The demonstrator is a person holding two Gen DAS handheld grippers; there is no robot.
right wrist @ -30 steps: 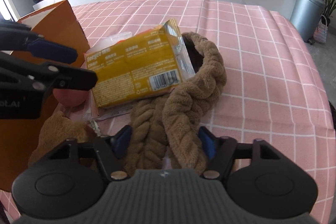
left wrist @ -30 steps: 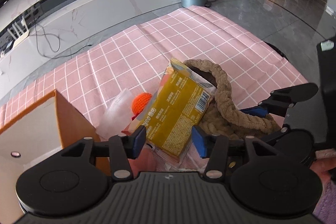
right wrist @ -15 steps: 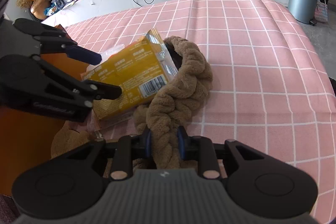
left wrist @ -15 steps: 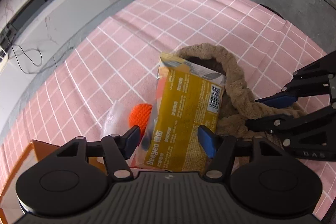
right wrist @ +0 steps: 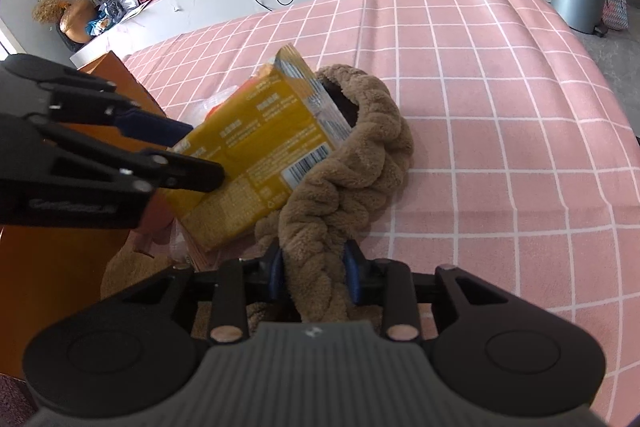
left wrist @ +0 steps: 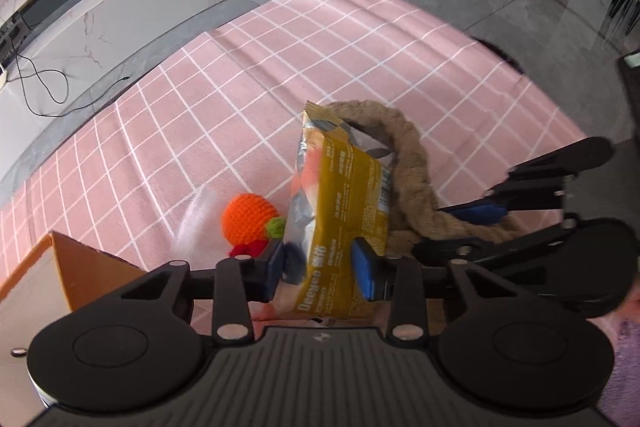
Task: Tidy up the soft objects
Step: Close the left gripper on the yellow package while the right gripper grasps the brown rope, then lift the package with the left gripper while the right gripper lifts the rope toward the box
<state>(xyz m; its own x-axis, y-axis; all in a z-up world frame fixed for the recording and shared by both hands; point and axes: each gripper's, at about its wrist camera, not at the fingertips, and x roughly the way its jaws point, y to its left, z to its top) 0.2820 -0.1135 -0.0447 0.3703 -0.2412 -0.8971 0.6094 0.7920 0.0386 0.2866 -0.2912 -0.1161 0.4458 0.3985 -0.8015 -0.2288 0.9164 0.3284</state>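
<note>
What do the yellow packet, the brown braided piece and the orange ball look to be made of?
Yellow packet: thin glossy plastic film, apparently; it crinkles, with silvery glare at the sealed end.
Brown braided piece: plush, fleecy fabric, matte and fuzzy, twisted into thick strands.
Orange ball: crocheted yarn; stitch loops show.

One yellow snack packet (left wrist: 344, 211), one brown braided plush (right wrist: 352, 163), one orange crocheted fruit (left wrist: 248, 217) just left of the packet, one cardboard box (left wrist: 76, 267), two tools.

The yellow snack packet (left wrist: 344, 223) has white letters that look like "Deeyeo". It also has a barcode (right wrist: 305, 167); the small print is too tiny to read.
</note>
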